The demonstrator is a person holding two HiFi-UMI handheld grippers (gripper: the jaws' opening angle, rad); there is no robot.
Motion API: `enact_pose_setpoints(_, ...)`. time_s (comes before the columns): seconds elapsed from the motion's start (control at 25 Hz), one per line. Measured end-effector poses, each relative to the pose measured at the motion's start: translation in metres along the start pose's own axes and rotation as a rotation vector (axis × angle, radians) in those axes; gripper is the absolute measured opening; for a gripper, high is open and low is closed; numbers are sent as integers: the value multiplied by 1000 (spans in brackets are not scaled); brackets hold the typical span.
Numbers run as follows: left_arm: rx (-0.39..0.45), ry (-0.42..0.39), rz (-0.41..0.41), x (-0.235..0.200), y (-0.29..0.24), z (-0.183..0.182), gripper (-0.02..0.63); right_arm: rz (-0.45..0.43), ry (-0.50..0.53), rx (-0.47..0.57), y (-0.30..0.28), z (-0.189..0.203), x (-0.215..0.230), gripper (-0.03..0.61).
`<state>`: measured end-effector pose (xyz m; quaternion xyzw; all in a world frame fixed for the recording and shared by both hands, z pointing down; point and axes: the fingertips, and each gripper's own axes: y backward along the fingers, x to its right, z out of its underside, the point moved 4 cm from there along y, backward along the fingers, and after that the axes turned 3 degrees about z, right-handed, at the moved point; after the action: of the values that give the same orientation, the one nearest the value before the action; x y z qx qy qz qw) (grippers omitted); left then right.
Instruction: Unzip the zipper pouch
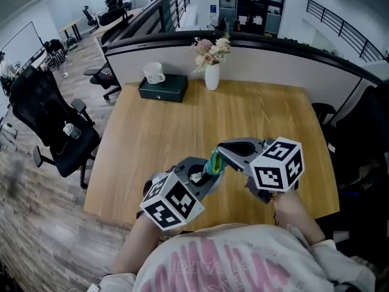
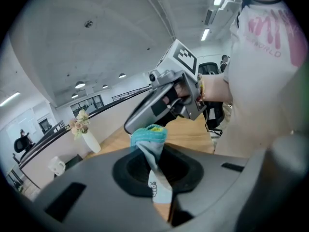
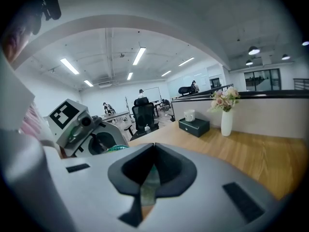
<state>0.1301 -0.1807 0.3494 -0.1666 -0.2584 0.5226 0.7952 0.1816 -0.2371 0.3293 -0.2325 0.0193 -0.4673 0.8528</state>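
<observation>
Just beyond the person's shirt (image 1: 231, 260), the left gripper (image 1: 208, 175) is clamped on a bunched end of the small teal zipper pouch (image 1: 214, 163), held in the air over the near edge of the wooden table (image 1: 158, 126). The right gripper (image 1: 222, 152) is pinched tight on a thin greenish sliver of the pouch from the right. If that sliver is fabric rather than the pull tab, a tug would likely yank the pouch from the left jaws instead of running the zip, and it could drop. Zipper teeth, slider and how far it stands open are hidden behind the jaws in every view.
</observation>
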Motion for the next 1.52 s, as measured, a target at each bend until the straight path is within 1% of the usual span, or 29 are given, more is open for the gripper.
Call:
enact_pose_setpoints(0.08,12,17,-4,-1,1,0,28,26,-3,0,0,3,5,3)
enact_pose_setpoints(0.2,33,46,-10,-2,1,1,28,41,-25,9,2,5,10,3)
enact_pose_setpoints(0.44,60,72,-24,-6,4,1,28,97,-26,12,6,8,22,3)
enact_pose_setpoints(0.52,71,83,-41,-8,6,1,28,107,-33,19,7,8,24,3)
enact_pose_setpoints(0.72,130,119,-107,-18,12,-2,29,167,-23,39,12,4,33,3)
enact_pose_setpoints(0.92,170,164,-116,-26,18,-4,28,204,-23,49,15,3,43,3)
enact_pose_setpoints(1.12,208,181,-141,-30,20,-6,28,231,-29,65,21,2,51,3)
enact_pose_setpoints(1.52,248,205,-108,-31,24,-10,28,286,-43,80,32,1,65,3)
